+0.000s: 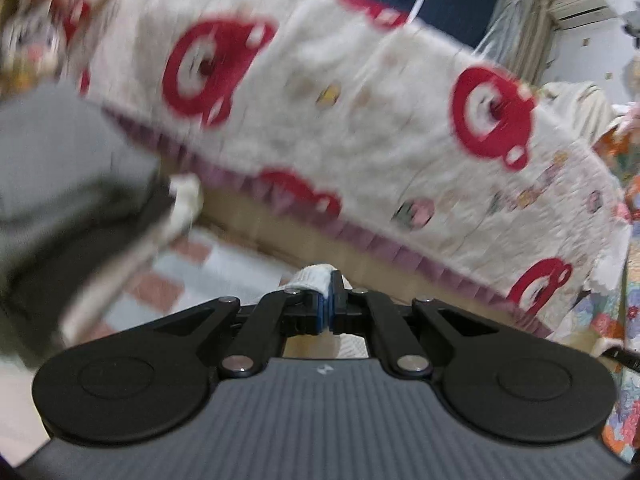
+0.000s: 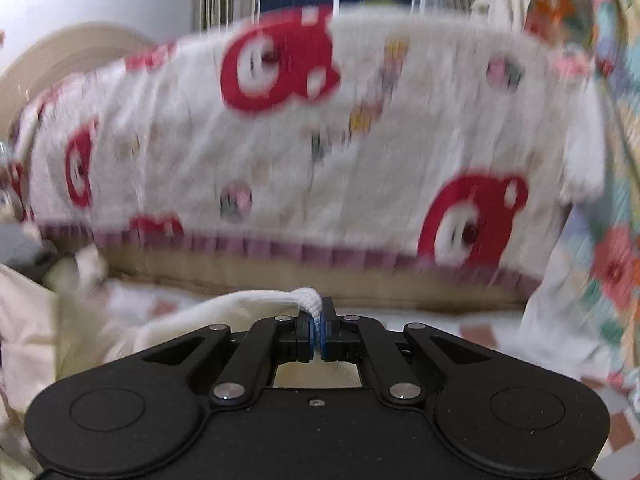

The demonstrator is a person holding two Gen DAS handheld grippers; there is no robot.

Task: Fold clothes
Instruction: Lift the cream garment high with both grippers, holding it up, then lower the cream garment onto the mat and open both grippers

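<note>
- Both hand-held grippers are clamped on white cloth at this moment, in a bedroom blurred by motion.
- The left gripper [image 1: 329, 304], low in the centre of its view, has its jaws drawn together on a small nub of white knit fabric [image 1: 310, 278], which pokes up just above the fingertips.
- The right gripper [image 2: 319, 322], likewise low and central in its view, is pinched shut on a ribbed white edge; from there the cream garment [image 2: 208, 312] trails off toward the lower left of the frame and sags in loose folds.
- Whether both grippers hold the same garment cannot be told from these views, though the fabric looks alike.
- Across the upper half of both views runs a bed [image 1: 360, 120] covered in a white sheet printed with red bear shapes and trimmed in purple; a checked floor [image 1: 224, 256] shows beneath it.
- At the left of the left view, a blurred grey and dark shape [image 1: 60, 184] sits close to the lens, with more pale cloth beside it; what it is cannot be made out.
- The stage of folding cannot be judged: the cloth hangs slack, neither laid flat nor stacked.
- The risk, as it looks from here: each grip takes only a thin edge, so a quick swing could tug the knit out of the jaws.
- The slack portion could also drag on the floor or bunch unevenly, spoiling any crease.
</note>
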